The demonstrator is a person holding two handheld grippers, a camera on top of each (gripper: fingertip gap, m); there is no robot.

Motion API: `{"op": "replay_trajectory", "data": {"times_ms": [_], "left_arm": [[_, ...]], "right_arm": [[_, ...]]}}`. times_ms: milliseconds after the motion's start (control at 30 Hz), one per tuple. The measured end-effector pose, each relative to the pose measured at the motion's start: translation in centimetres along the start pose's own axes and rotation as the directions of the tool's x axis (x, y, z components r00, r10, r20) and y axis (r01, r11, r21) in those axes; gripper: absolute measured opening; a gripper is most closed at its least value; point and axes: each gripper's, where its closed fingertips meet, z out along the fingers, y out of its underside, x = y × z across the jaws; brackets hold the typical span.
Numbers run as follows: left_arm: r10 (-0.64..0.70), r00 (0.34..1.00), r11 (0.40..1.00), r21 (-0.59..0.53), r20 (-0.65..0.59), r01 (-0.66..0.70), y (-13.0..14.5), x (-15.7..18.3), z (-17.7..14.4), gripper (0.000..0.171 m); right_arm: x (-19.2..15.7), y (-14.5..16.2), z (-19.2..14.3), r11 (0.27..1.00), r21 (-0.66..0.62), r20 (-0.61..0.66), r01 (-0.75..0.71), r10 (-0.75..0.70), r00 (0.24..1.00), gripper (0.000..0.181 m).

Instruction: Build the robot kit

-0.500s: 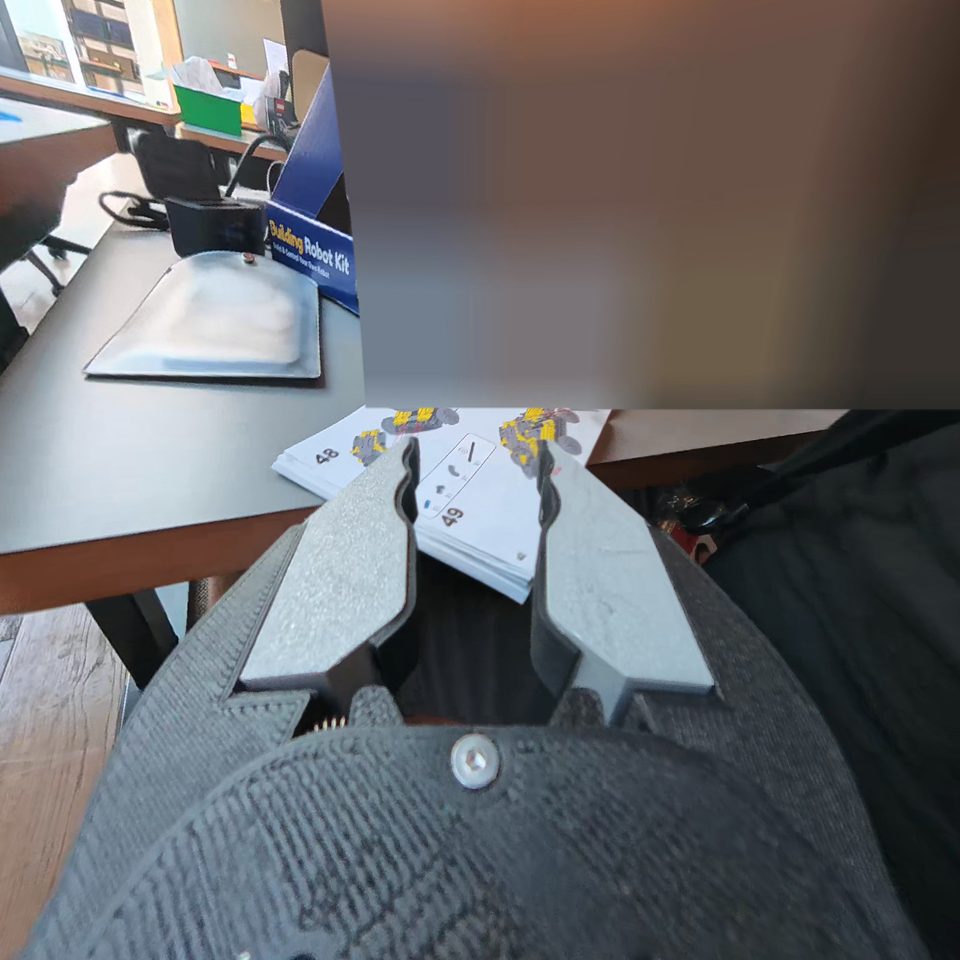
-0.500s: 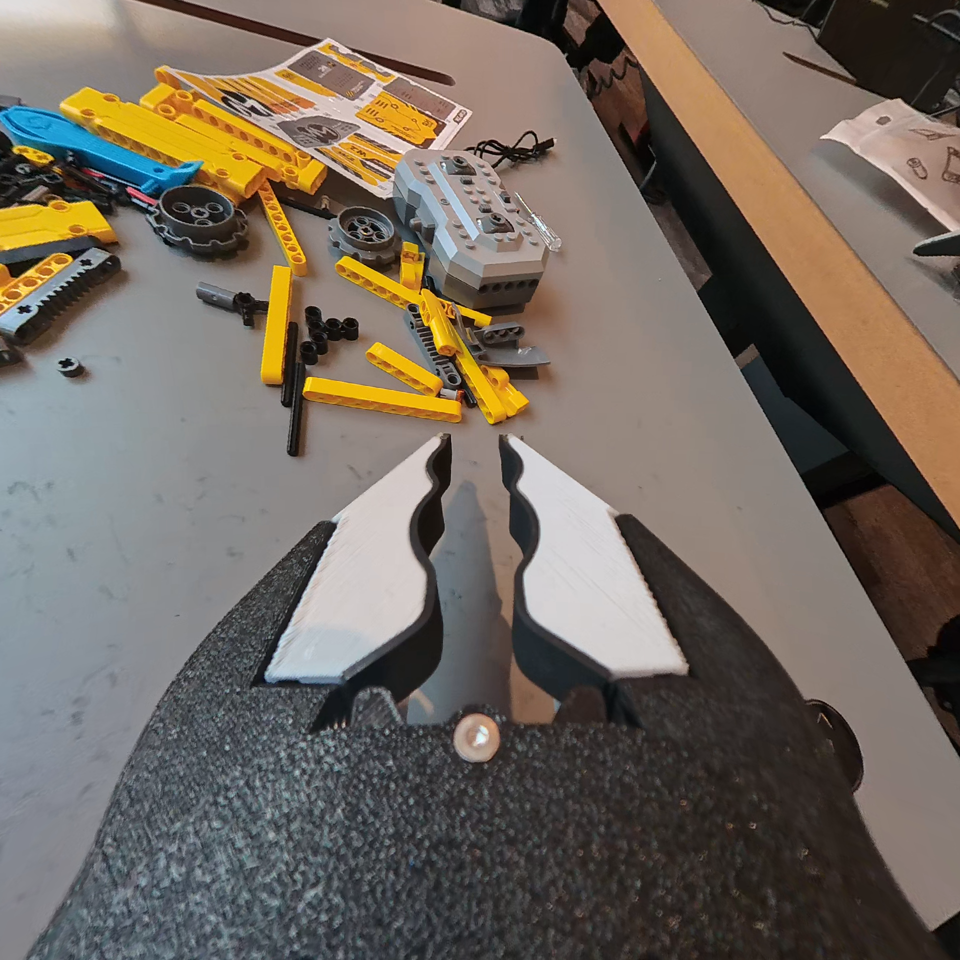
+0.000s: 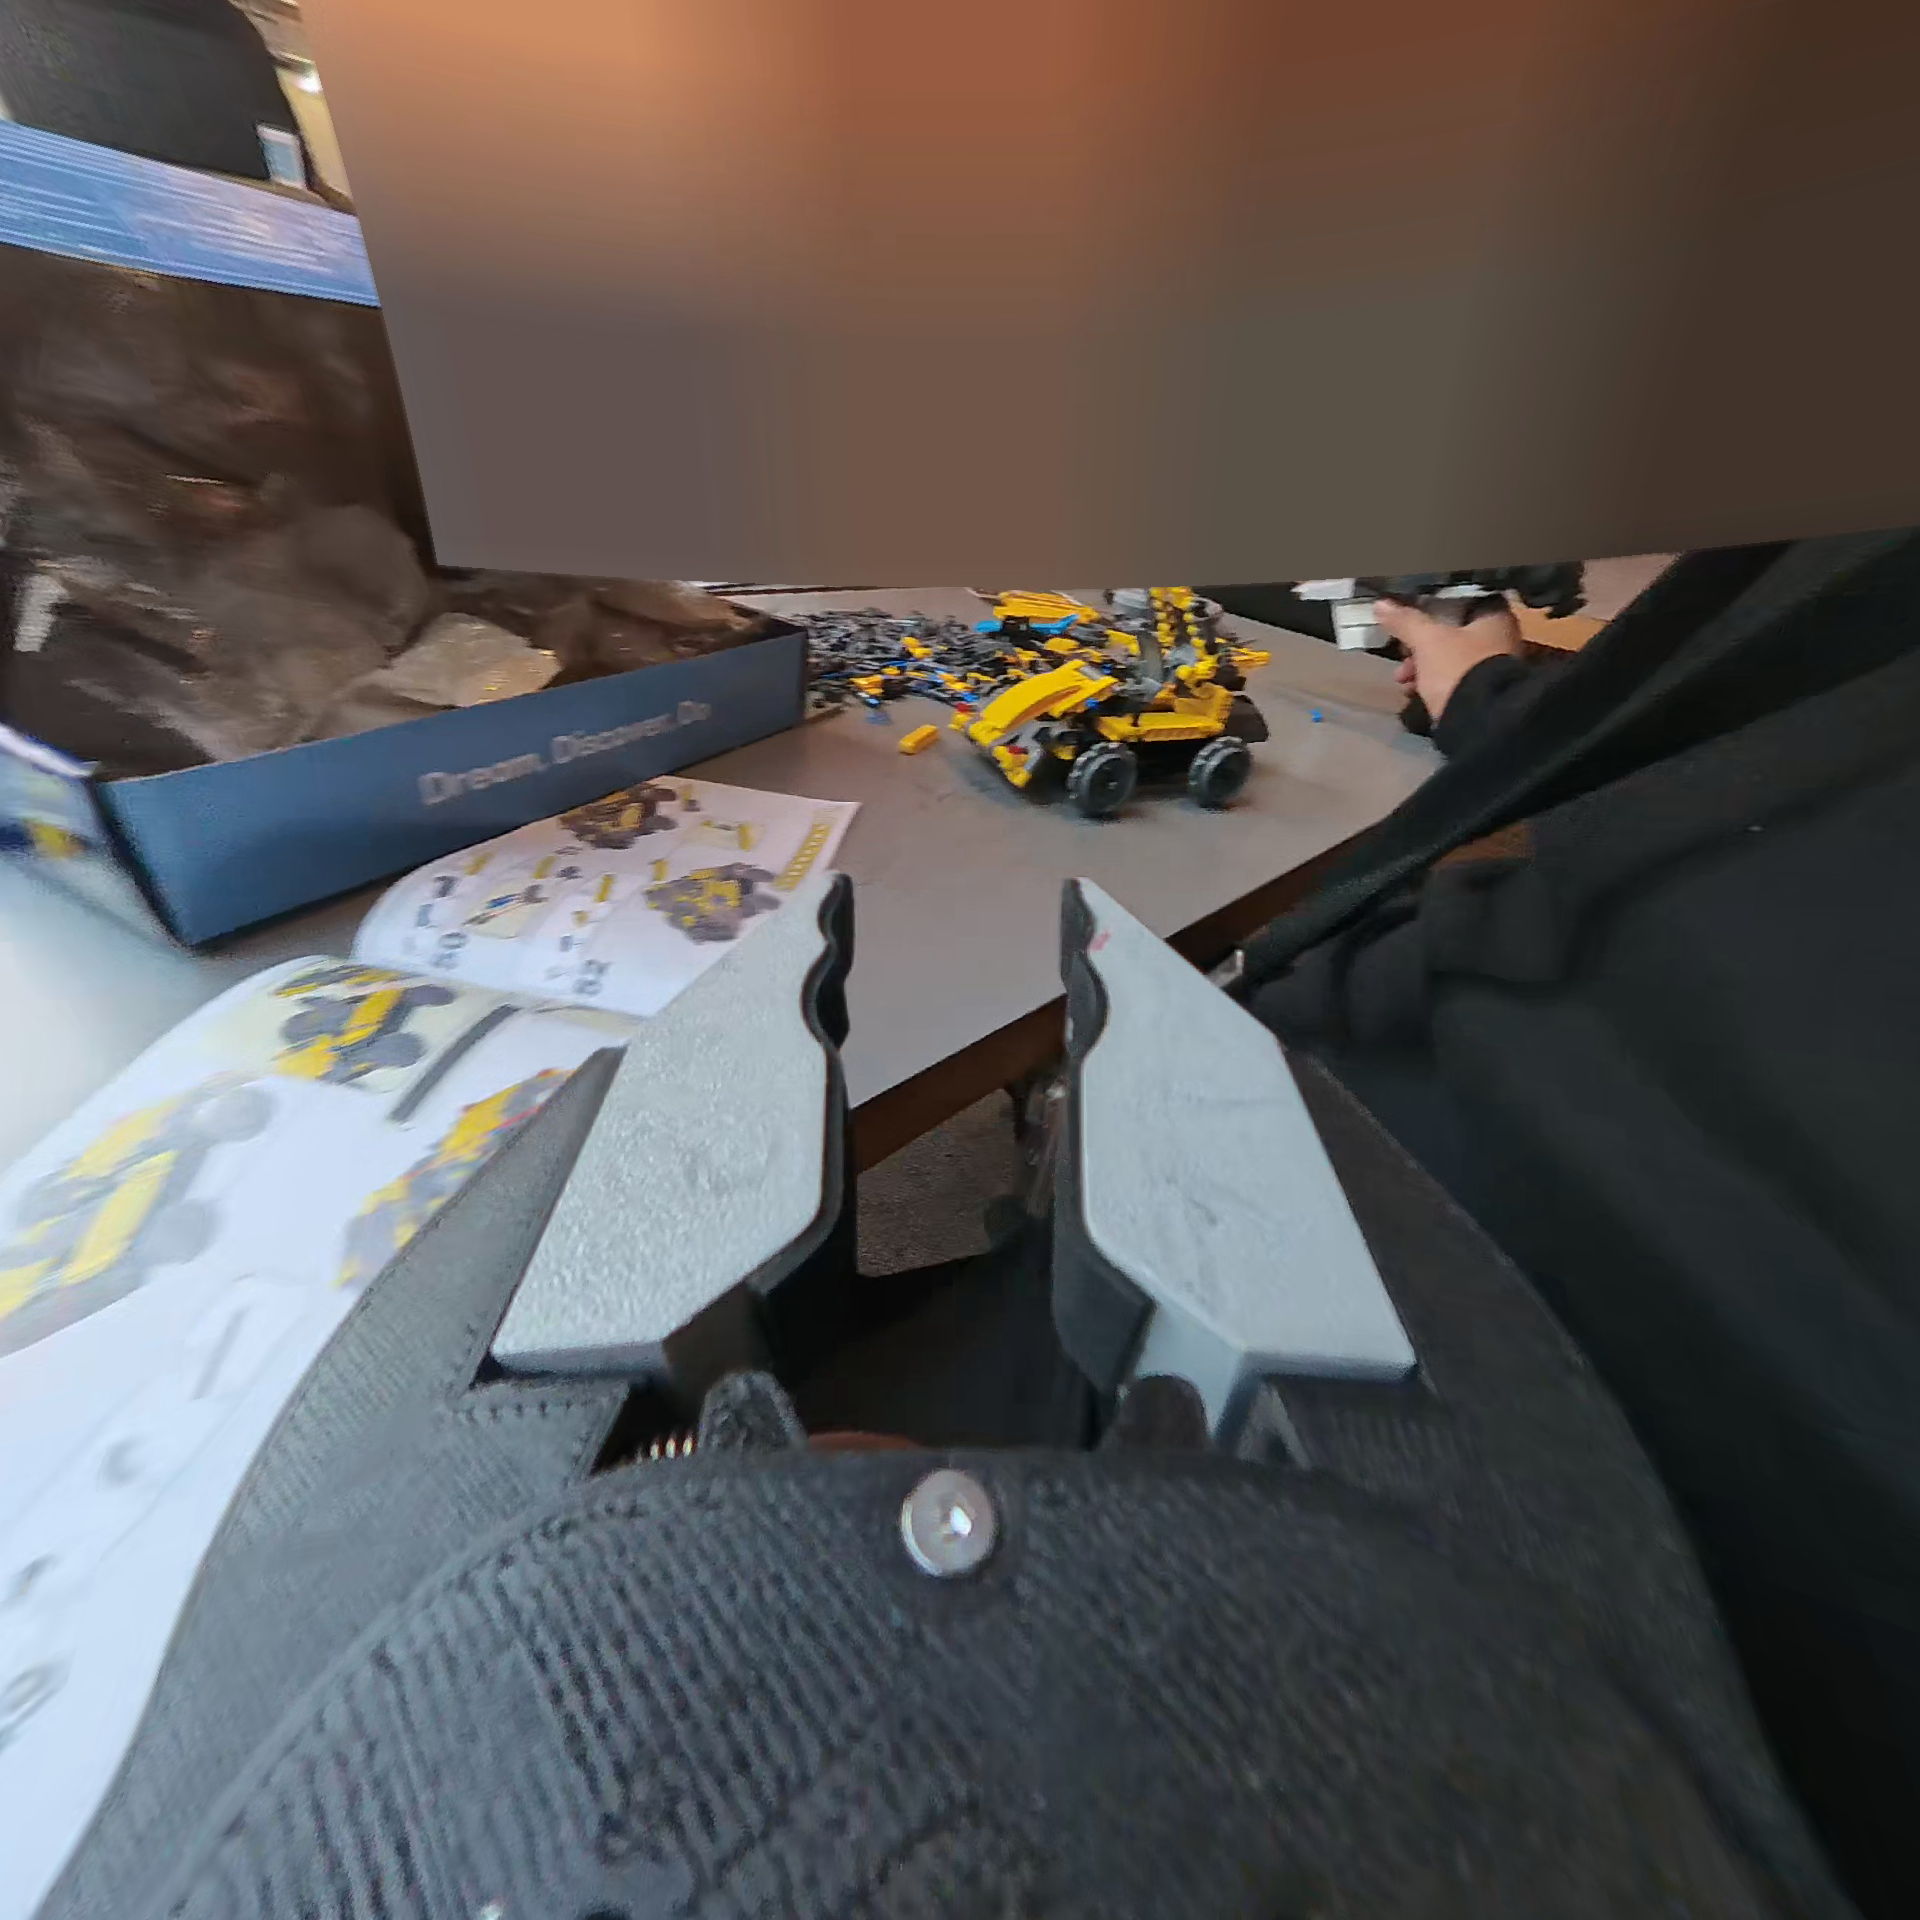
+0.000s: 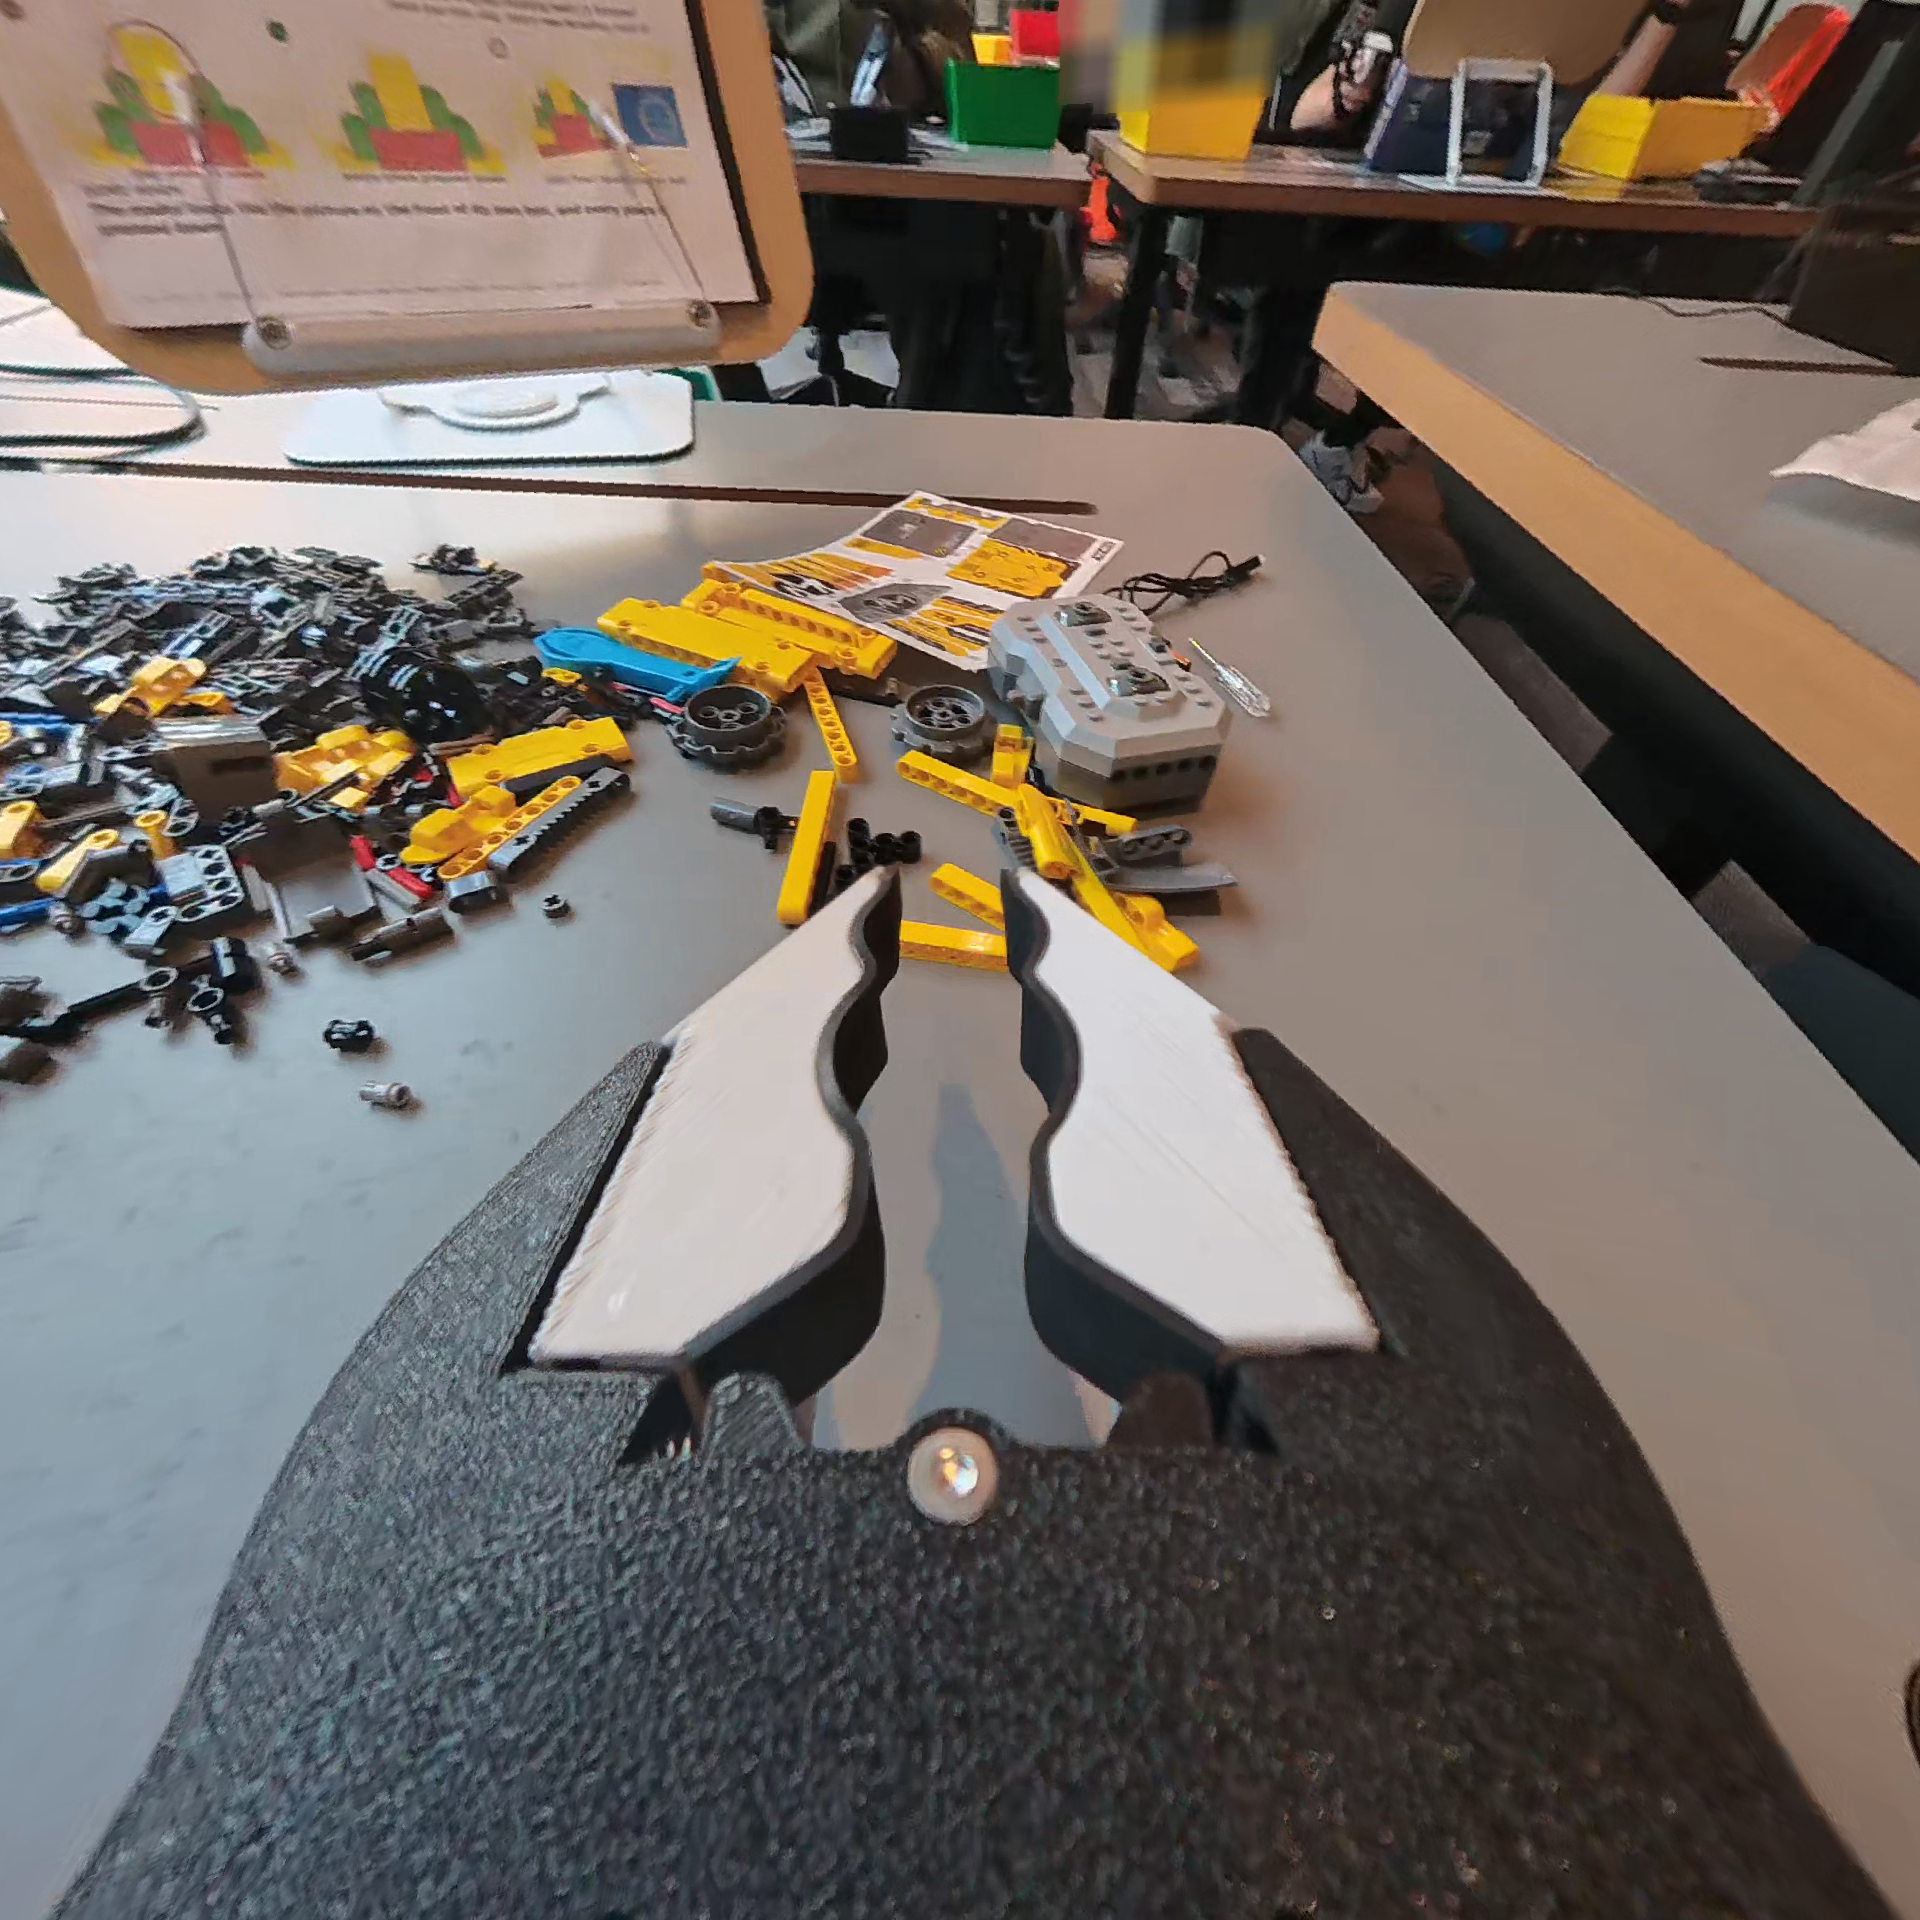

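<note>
My left gripper (image 3: 956,914) is open and empty, held off the near edge of the grey table (image 3: 935,904), next to an open instruction booklet (image 3: 613,904). A yellow and black wheeled model (image 3: 1112,717) stands farther off on the table. My right gripper (image 4: 948,904) is open and empty, low over the table (image 4: 1403,1039), its tips just short of a flat yellow beam (image 4: 951,943). A grey battery box (image 4: 1112,696), yellow beams (image 4: 748,634), grey gear wheels (image 4: 727,722) and a pile of small black and blue parts (image 4: 239,748) lie beyond.
A dark blue cardboard box (image 3: 447,779) stands left of the booklet. A person's hand (image 3: 1444,655) and dark sleeve are at the right. A sticker sheet (image 4: 914,571), a small screwdriver (image 4: 1231,677) and a board on a white stand (image 4: 416,187) lie at the back. Another table (image 4: 1662,499) is right. Spacing between my two grippers at the tips: around 65 cm.
The left gripper has swung right, from the booklet's edge toward the box and wheeled model, and its jaws stand wider. The right gripper has tilted up and moved closer to the yellow beams.
</note>
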Motion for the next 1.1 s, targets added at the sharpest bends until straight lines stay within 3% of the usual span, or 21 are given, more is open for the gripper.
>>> {"op": "replay_trajectory", "data": {"times_ms": [167, 267, 367, 467, 567, 867, 1100], "left_arm": [[0.035, 0.993, 0.995, -0.092, -0.116, -0.045, 1.9, 3.4, 4.7, 0.035], [0.050, 0.988, 0.979, -0.186, -0.148, -0.078, 2.9, 3.9, 7.9, 0.030], [0.003, 0.969, 0.974, -0.217, -0.246, -0.058, 2.4, 5.2, 10.5, 0.031], [-0.015, 0.951, 0.971, -0.233, -0.307, -0.060, 2.0, 6.4, 13.3, 0.032], [-0.009, 0.933, 0.971, -0.226, -0.359, -0.077, 1.7, 8.0, 15.9, 0.032], [0.090, 0.926, 0.972, -0.169, -0.367, -0.161, 1.3, 9.4, 22.4, 0.039], [0.218, 0.905, 0.944, -0.158, -0.365, -0.291, 2.4, 9.0, 25.5, 0.036]], "right_arm": [[-2.2, -0.6, -0.2, 0.998, 0.038, 0.086, 0.056, -0.059, 0.995, 0.015], [-3.3, -0.7, -1.5, 0.996, 0.021, 0.197, 0.085, -0.087, 0.977, 0.003], [-1.7, -0.6, -3.7, 0.997, -0.039, 0.257, 0.067, -0.055, 0.965, 0.011], [-2.2, 1.5, -6.1, 0.989, -0.130, 0.413, 0.063, -0.004, 0.911, 0.015], [-2.6, 2.6, -7.1, 0.985, -0.129, 0.438, 0.111, -0.044, 0.898, 0.017], [-4.7, 0.0, -2.5, 0.994, -0.015, 0.543, 0.111, -0.085, 0.836, 0.021], [-8.8, -1.2, 0.7, 0.948, 0.049, 0.717, 0.316, -0.254, 0.650, 0.021]]}}
